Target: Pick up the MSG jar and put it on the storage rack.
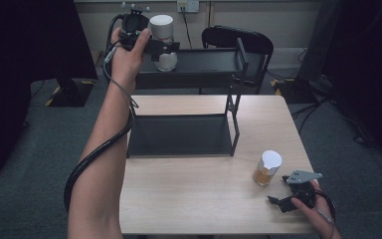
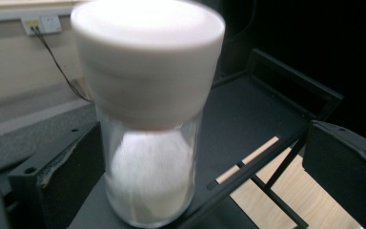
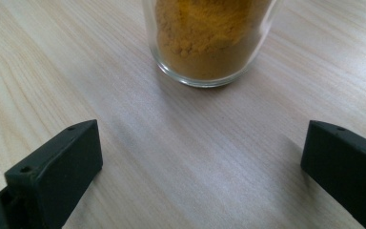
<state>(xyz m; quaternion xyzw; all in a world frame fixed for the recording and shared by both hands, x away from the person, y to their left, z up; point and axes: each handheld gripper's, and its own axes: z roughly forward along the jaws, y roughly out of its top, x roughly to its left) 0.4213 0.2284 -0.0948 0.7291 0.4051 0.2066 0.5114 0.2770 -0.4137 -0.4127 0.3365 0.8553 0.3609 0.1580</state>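
A glass jar [image 1: 162, 35] with a white lid and white powder stands on the upper tier [image 1: 204, 62] of a black metal rack. My left gripper [image 1: 171, 48] is held up at that tier. In the left gripper view the jar [image 2: 147, 167] stands between the wide-apart jaws, touching neither; this gripper [image 2: 202, 128] is open. A second jar [image 1: 267, 169], white-lidded and holding yellow powder, stands on the wooden table [image 1: 204, 199] at the right. My right gripper [image 1: 280, 191] rests just in front of it, open, with the jar [image 3: 209, 38] ahead of its empty jaws [image 3: 202, 125].
The rack's lower tier [image 1: 179, 134] sits on the table's far half. A black chair [image 1: 238, 37] stands behind the rack, and a wall socket [image 1: 187, 6] with a cable is on the back wall. Dark stands flank the table on grey carpet.
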